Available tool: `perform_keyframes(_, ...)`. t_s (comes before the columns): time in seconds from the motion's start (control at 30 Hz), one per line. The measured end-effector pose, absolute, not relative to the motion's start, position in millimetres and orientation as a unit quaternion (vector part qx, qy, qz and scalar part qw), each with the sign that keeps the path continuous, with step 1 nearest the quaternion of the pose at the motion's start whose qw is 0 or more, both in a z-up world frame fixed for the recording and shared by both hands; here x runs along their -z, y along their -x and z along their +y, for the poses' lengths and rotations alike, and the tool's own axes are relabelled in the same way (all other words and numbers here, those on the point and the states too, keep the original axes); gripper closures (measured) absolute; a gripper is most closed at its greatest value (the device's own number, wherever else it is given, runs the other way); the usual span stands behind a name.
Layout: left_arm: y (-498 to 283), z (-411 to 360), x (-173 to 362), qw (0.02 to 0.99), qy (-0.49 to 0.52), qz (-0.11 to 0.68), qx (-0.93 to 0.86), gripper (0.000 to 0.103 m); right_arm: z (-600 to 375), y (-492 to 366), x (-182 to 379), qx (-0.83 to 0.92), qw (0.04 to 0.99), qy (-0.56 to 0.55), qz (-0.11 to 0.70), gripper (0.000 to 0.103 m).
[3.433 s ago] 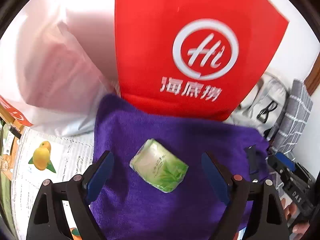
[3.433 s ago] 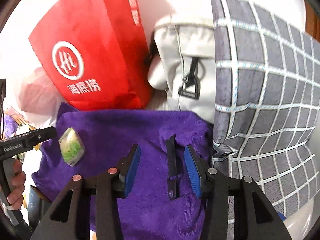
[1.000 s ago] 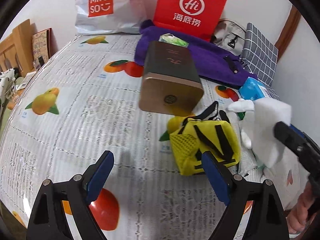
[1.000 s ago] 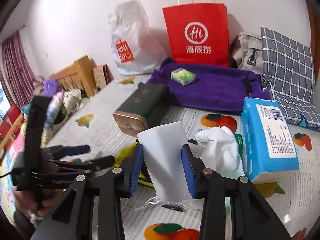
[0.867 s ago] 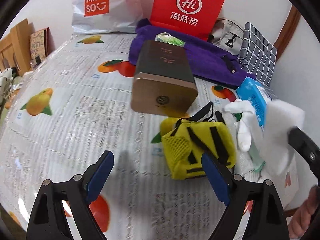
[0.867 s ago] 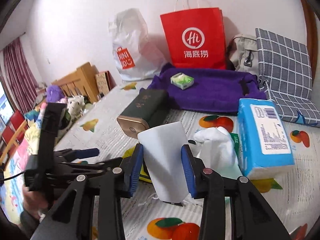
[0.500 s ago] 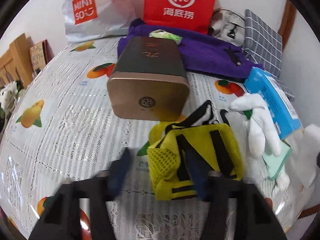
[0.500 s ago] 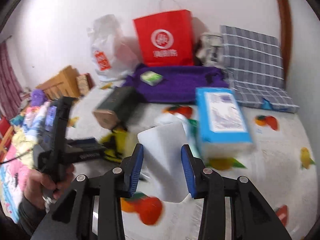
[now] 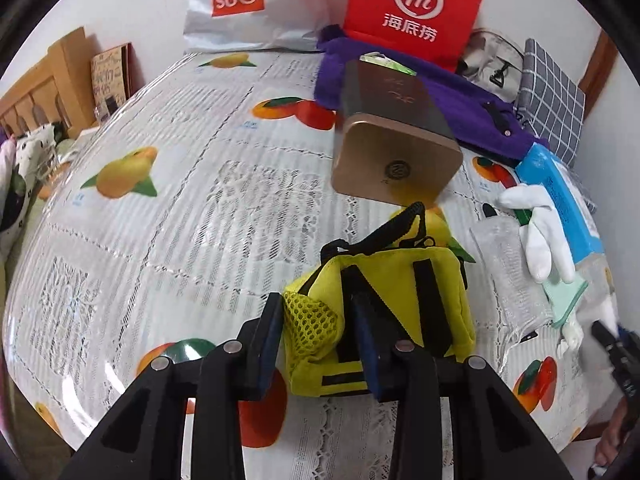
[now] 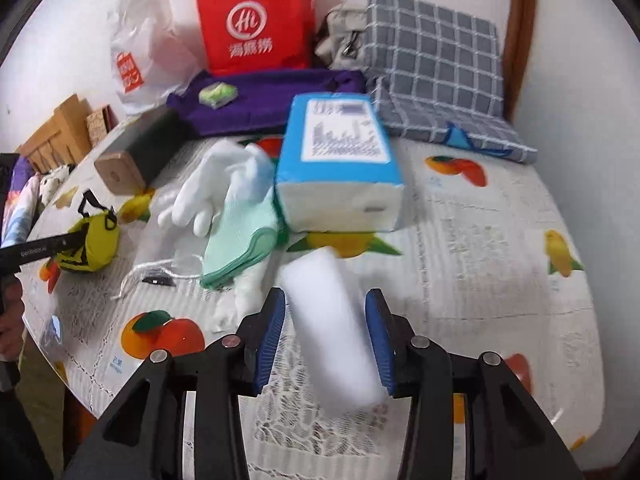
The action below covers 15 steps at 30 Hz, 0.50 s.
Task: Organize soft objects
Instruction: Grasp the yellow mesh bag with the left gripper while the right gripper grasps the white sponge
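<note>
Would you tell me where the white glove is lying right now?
In the right wrist view the white glove lies left of centre on the tablecloth, atop the mint-green cloth, beside the blue tissue pack.

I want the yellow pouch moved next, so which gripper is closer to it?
Left. The left gripper is closed on the yellow pouch; the right gripper is off to its right, with a white sponge between its jaws.
</note>
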<state>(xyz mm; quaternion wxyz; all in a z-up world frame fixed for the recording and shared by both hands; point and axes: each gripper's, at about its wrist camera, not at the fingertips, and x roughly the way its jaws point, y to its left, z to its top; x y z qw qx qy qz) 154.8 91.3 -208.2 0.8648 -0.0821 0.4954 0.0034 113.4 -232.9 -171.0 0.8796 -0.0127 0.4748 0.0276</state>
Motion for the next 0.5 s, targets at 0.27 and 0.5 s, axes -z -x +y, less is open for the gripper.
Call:
perform_keyframes(0.27,-153.3,81.9,210.4,0.87,0.069,0.488,-0.004,0.054,-226.7,-108.3,184.7,-0.025,0.876,0.02,0.481,0.042)
perform_keyframes(0.5,-153.8,72.9,211.9,0.875,0.054,0.481,-0.009,0.047,-247.9,-103.6,190.2,-0.001,0.878,-0.013,0.479,0.037)
